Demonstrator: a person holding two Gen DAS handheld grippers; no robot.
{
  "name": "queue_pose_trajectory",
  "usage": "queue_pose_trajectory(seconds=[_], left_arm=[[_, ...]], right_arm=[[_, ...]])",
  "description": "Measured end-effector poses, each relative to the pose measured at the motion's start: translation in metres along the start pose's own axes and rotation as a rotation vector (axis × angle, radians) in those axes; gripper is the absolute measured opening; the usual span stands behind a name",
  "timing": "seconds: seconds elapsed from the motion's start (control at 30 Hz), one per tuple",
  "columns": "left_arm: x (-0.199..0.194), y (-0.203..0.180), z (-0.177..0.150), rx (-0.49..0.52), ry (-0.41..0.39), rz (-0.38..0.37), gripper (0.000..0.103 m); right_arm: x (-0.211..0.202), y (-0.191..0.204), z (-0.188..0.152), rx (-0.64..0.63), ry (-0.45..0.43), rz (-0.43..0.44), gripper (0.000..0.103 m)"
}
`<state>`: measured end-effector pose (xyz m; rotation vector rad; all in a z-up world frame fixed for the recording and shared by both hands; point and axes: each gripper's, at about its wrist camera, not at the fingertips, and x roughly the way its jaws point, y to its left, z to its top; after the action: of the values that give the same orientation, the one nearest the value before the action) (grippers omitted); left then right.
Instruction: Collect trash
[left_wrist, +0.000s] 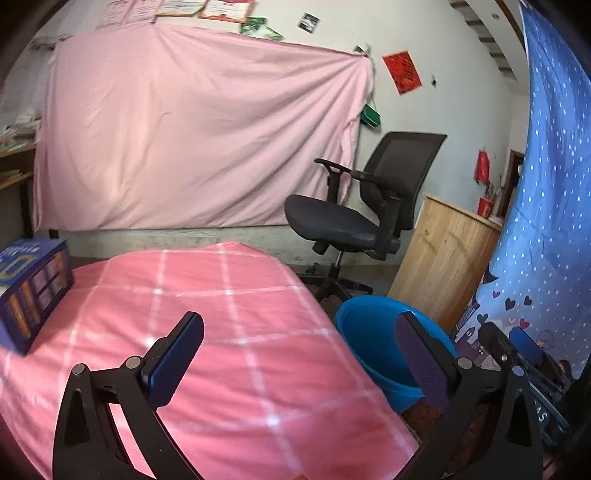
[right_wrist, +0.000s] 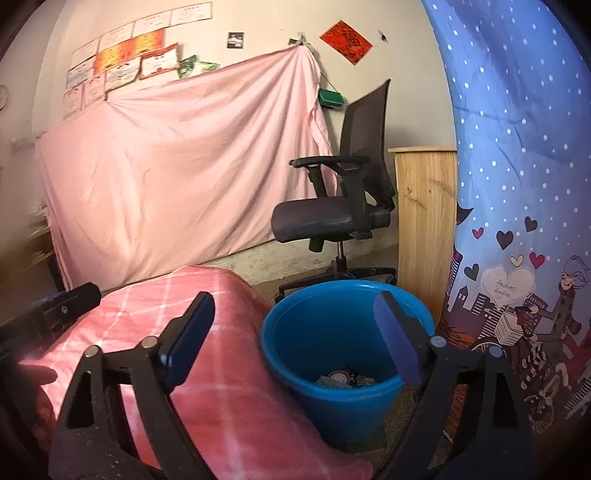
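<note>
**Both grippers empty, bin holds the trash**

Closest in, the right gripper (right_wrist: 295, 336) stood with its jaws spread wide and nothing between them, and the same went for the left gripper (left_wrist: 303, 354): released, empty, pads clear of everything. No earlier view is on hand, so only this instant can be called.

Just beyond the right gripper's fingers sat the blue bucket (right_wrist: 332, 398) on the floor, tight against the right edge of the pink checked bedspread (right_wrist: 207, 369). Down in its bottom lay the trash (right_wrist: 345, 378), a small heap with a round can end showing among scraps. From the right gripper the bucket lay straight ahead and below; from the left gripper it lay off to the right, past the bed's edge, so the right hand looked the nearer to the bin.

On the bed itself, only a blue box (left_wrist: 31, 291) stood near the far left edge, nearer the left gripper, its long side running away from the camera. Whether it counted as trash could not be told. The left hand would seem the natural one for it.

Further back stood a black office chair (right_wrist: 332, 210), then a wooden cabinet (right_wrist: 424, 206), and a pink sheet (right_wrist: 177, 166) hung over the wall.
</note>
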<state>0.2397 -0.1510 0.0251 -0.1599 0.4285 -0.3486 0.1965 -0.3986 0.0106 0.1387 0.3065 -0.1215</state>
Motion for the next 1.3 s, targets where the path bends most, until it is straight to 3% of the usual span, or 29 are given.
queue_pose_trajectory(seconds=[0.33, 0.9, 1.3], left_arm=[[-0.073, 0.028, -0.02, 0.04, -0.097, 0.073, 0.101], [-0.166, 0.051, -0.078, 0.085, -0.105, 0.14, 0.101], [-0.205, 0.057, -0.105, 0.082, -0.136, 0.17, 0.101]], right_arm=[[-0.055, 0.031, -0.017, -0.04, -0.041, 0.017, 0.103], [-0.146, 0.072, -0.052, -0.063, -0.089, 0.029, 0.103], [-0.184, 0.093, -0.073, -0.099, -0.109, 0.043, 0.103]])
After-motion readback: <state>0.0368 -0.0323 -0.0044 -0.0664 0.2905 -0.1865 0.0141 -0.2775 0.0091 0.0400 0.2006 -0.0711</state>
